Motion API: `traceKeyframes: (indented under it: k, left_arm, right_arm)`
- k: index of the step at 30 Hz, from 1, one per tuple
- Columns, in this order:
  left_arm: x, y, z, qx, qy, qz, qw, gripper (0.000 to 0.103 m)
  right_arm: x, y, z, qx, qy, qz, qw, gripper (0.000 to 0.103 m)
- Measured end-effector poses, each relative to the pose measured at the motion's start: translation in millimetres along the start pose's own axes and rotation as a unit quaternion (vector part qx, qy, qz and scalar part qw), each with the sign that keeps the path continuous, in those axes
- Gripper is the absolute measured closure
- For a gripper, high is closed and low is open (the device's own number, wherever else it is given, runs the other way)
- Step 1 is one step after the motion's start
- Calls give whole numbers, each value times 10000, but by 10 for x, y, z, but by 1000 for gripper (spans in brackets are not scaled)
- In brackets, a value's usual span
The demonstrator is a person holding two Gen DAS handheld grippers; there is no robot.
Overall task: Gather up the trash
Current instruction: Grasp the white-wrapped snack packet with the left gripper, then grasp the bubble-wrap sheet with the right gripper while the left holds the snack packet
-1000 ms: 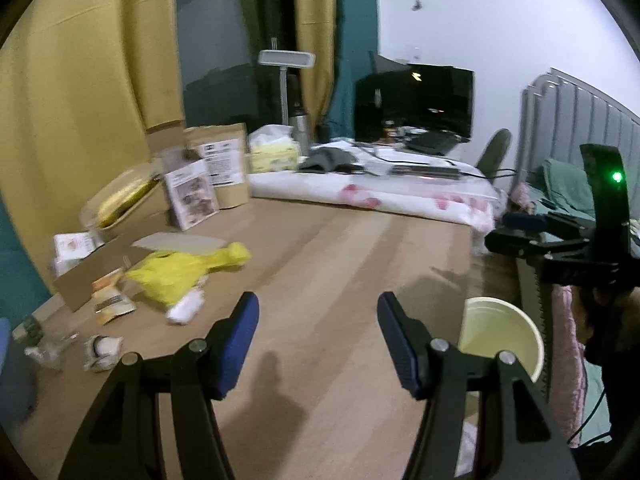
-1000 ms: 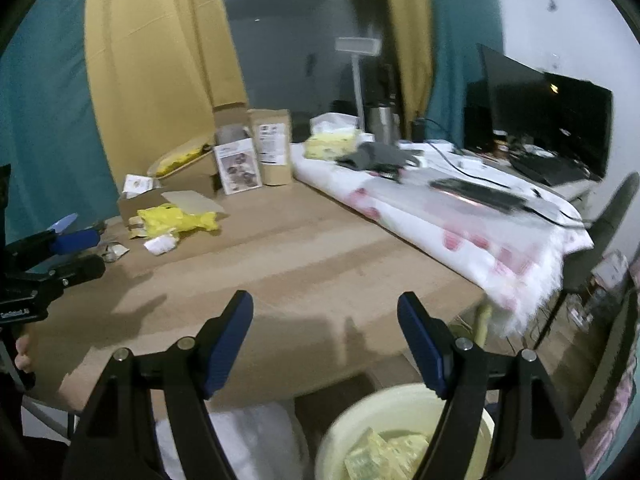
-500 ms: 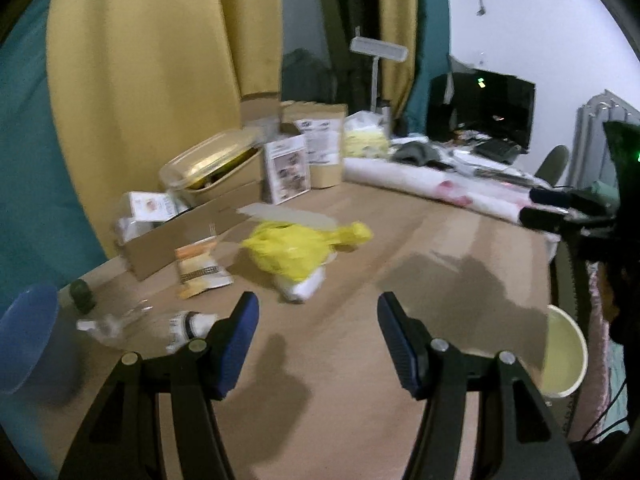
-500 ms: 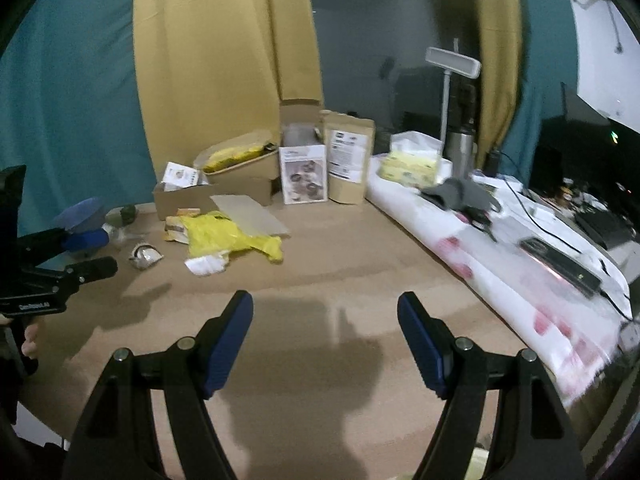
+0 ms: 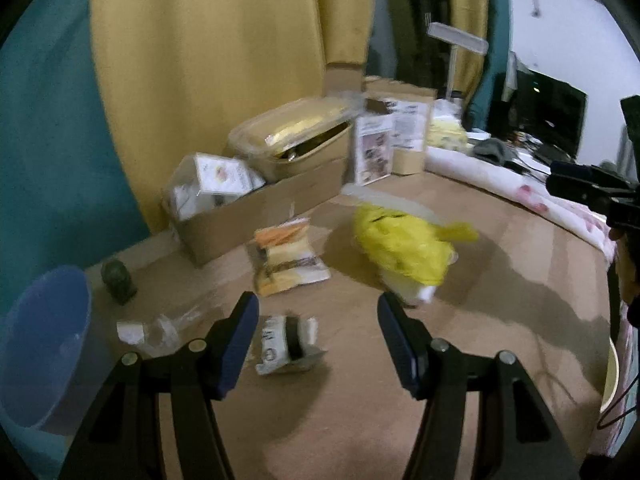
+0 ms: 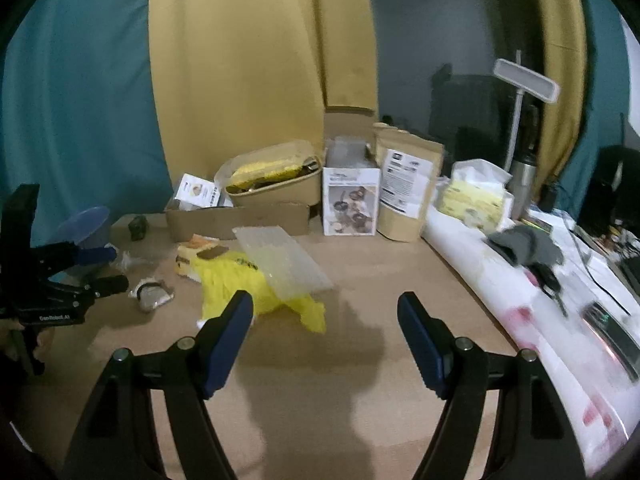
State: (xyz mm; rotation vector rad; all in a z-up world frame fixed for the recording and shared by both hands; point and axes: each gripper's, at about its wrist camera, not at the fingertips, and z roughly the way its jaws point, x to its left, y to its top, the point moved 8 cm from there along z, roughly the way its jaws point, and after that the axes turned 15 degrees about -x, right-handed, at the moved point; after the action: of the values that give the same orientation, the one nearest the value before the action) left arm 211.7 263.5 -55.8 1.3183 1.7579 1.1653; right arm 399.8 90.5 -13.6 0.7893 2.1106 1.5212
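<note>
The crumpled wrapper (image 5: 286,344) lies on the table (image 5: 360,420) just ahead of the left gripper (image 5: 316,322), whose tongs stand wide apart with nothing between them. It looks like the nearest pick: come down over it so both pads straddle the crumple, then close. The yellow bag (image 6: 244,286) sits near the right gripper (image 6: 324,320), likewise spread wide and empty, with a clear plastic sheet (image 6: 280,264) resting across it. A snack packet (image 5: 286,258) lies between; blur hides its print. Boxes crowd the back edge, a blue bowl (image 5: 42,344) the left; the near tabletop gives room.
</note>
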Motion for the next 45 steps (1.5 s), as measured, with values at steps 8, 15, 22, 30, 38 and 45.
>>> traceKeyframes:
  k: [8,15,22,30,38,45]
  left_arm:
    - [209,-280,365,656,-137,-459,9967,41]
    - [226,-361,524,874,-43,-374,9955,41]
    - [263,-435,563,974,9,-353,9946,42]
    - [246,-456,576,1013,-36,-262,9945,64]
    - [190,-413,528,858,-59,-122,9962,76]
    - [140,-339,450,676,-66,-92,9976,79]
  right_arm:
    - [63,-16,741,362,374,431,9977,30]
    - [163,-168,1361,750,742,845,9908,30]
    - [302,-391,1798,1074,853,932,9862,30]
    - [268,-465,1850,1124,917,1064,9837,40]
    - [344,-526,1789,1208,1045,1031,9818,83]
    - [318,-440,1624,1028,948,908,9860,96]
